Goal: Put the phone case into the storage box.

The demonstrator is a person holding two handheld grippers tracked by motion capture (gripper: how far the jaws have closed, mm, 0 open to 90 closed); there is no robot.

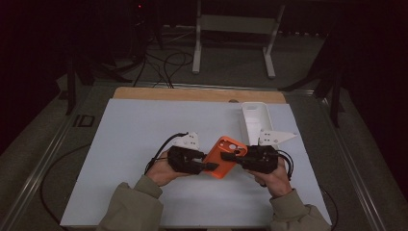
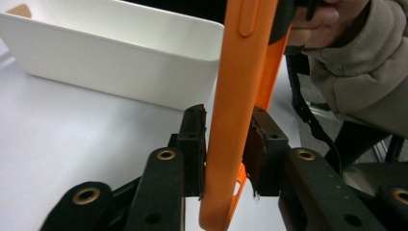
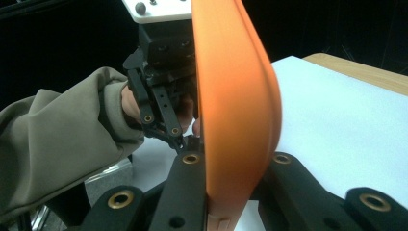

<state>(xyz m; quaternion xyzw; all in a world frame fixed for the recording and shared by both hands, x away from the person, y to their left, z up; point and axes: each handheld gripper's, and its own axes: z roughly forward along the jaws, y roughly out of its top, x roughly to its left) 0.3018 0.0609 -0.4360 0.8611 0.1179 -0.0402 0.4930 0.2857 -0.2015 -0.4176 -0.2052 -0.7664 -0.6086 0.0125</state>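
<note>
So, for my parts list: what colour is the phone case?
Orange phone case; it shows best in the high view.

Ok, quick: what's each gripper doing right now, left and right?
Left gripper: fingers closed on the orange phone case, lower end.
Right gripper: shut on the same case, its other end.

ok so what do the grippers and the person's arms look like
The left gripper and right gripper are black, each with two jointed jaws pinned by brass-coloured rivets. Each has a white three-cornered plate on top and trails a black cable. The person wears loose olive-grey sleeves reaching to the wrists.
</note>
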